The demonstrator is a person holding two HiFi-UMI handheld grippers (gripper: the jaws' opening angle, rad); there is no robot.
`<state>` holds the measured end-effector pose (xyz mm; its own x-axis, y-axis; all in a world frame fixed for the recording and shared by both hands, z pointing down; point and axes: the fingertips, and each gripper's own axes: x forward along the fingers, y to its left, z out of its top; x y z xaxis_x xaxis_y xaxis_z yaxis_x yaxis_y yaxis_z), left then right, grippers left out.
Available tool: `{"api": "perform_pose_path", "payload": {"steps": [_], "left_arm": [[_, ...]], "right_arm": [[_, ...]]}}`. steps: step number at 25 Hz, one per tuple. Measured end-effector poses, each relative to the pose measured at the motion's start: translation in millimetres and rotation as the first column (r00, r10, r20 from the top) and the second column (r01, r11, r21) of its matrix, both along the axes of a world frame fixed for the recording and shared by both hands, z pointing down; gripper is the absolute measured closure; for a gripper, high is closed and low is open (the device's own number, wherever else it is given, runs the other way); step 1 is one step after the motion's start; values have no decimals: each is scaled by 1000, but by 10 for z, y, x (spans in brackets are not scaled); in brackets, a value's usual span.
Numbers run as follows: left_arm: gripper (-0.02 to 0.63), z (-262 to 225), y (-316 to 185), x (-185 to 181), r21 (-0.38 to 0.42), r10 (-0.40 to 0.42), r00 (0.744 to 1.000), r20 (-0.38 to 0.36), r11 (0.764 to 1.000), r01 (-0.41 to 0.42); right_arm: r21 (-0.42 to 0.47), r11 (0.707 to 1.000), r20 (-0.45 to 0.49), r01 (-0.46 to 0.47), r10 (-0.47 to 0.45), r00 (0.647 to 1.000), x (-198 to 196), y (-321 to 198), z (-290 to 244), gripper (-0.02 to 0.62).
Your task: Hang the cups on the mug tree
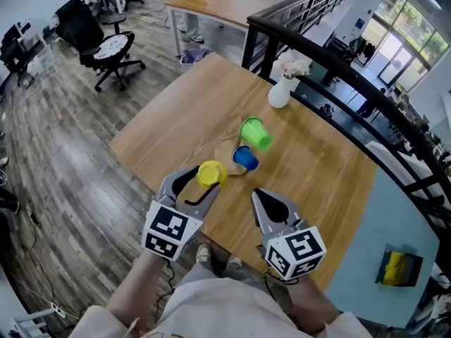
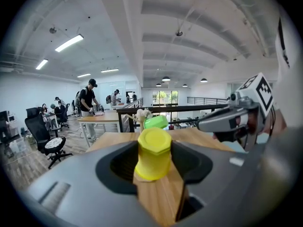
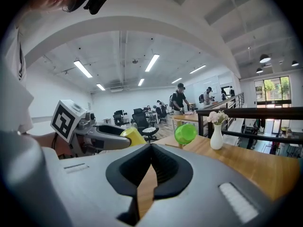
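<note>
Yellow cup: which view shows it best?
The left gripper view. The yellow cup sits close and whole at centre, gripped between the fingers of the left gripper. The head view shows it small, from above, at that gripper's tips. The right gripper view catches only part of it behind the left gripper.

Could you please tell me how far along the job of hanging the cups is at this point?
Done: the green cup and the blue cup appear to hang on the mug tree. In hand: the left gripper is shut on the yellow cup, short of the tree; the right gripper is shut and empty. Left: hanging the yellow cup.
</note>
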<state>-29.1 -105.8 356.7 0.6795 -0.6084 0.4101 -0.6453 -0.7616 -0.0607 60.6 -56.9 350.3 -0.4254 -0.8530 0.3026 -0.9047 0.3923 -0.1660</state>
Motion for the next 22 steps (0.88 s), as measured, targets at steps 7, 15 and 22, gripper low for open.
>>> {"api": "perform_pose_path", "payload": {"steps": [7,15,22], "left_arm": [[390,-38,-371,122,25,18,1000,0,1000,-18],[390,179,-780,292,-65,26,996,-88,997,-32],[390,354,-1102,390,-57,15,997,-79,998,-20]], "right_arm": [[-5,999,-3,-37,37,999,118,-221,-16,594],[-40,996,15,-78,79,997,220,-425,161,594],[-84,991,13,-103,104,994,244,-500,305,594]]}}
